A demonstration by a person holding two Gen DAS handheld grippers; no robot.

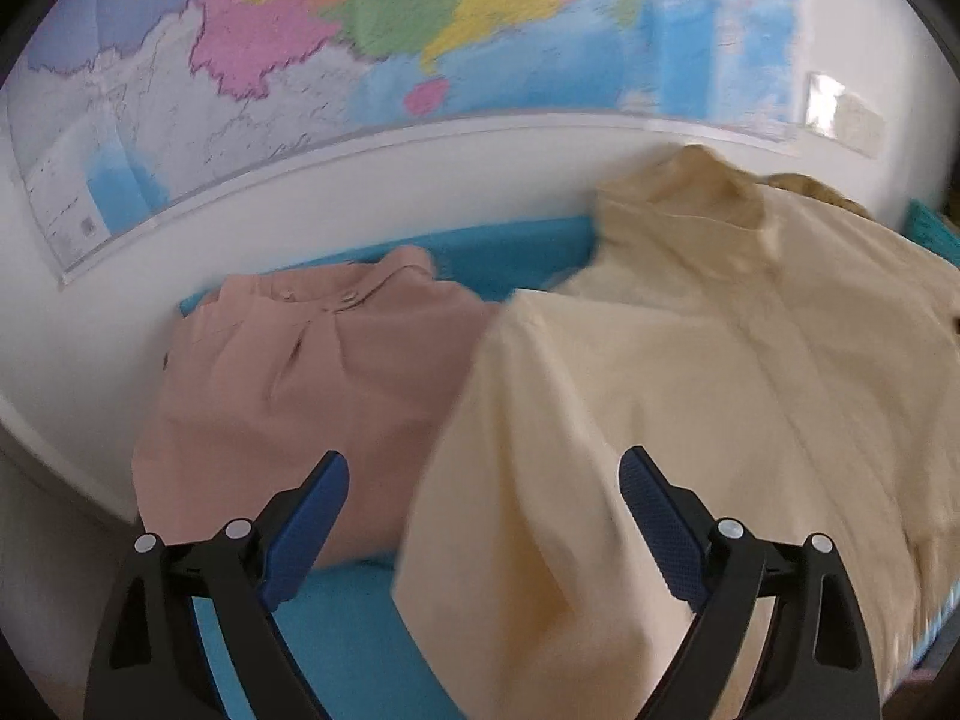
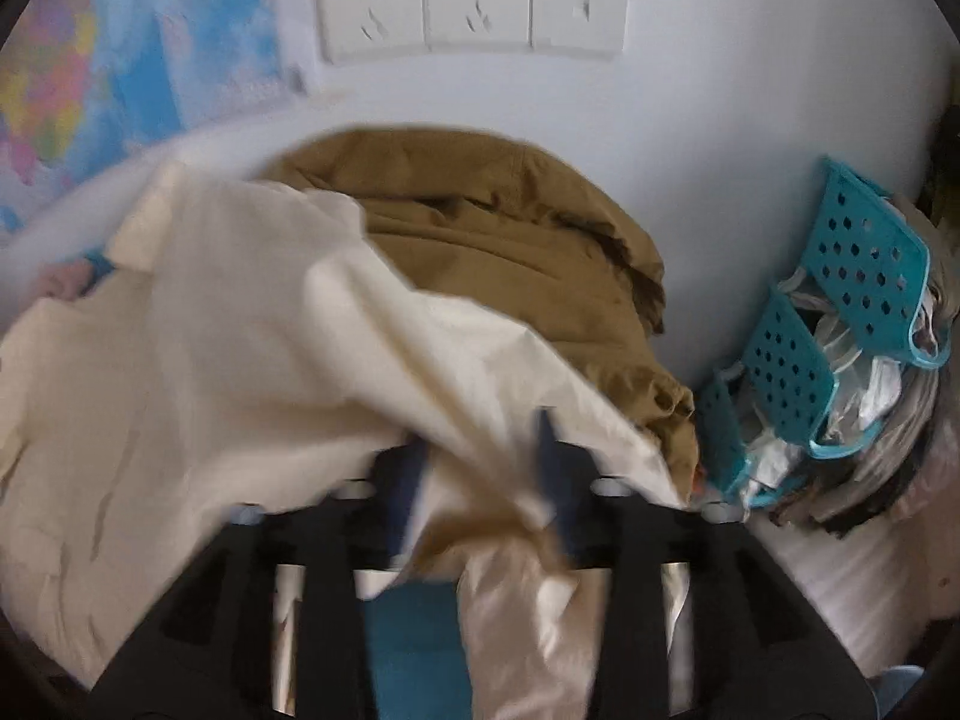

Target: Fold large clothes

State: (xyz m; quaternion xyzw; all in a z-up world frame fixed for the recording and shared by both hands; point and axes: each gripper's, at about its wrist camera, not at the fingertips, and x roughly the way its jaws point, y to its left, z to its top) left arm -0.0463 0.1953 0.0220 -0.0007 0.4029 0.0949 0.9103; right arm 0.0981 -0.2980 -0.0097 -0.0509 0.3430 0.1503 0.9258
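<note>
Left gripper [image 1: 483, 480]: two blue-padded fingers spread wide, nothing between them; it hangs over the near edge of the clothes.
Right gripper [image 2: 480, 468]: two fingers drawn in on a fold of the cream shirt [image 2: 210, 348], which bunches up between them and drapes over them; the view is blurred.
Cream shirt, position: in the left wrist view it lies spread on the blue surface [image 1: 336, 630], collar toward the wall, its left edge lapping over the pink garment [image 1: 300, 396].
Garments, count: three, one cream, one pink, one tan [image 2: 510, 252].
Pink garment: folded flat, just beside the cream shirt, collar toward the wall.
Tan garment: crumpled heap behind the cream shirt, against the wall.
Teal baskets [image 2: 840, 312]: perforated plastic, two or three, the count unclear; stuffed with crumpled plastic bags and fabric.
Wall plates [image 2: 474, 6]: three white ones in a row.
Wall map [image 1: 360, 30]: one, coloured; its lettering is too blurred to read.
</note>
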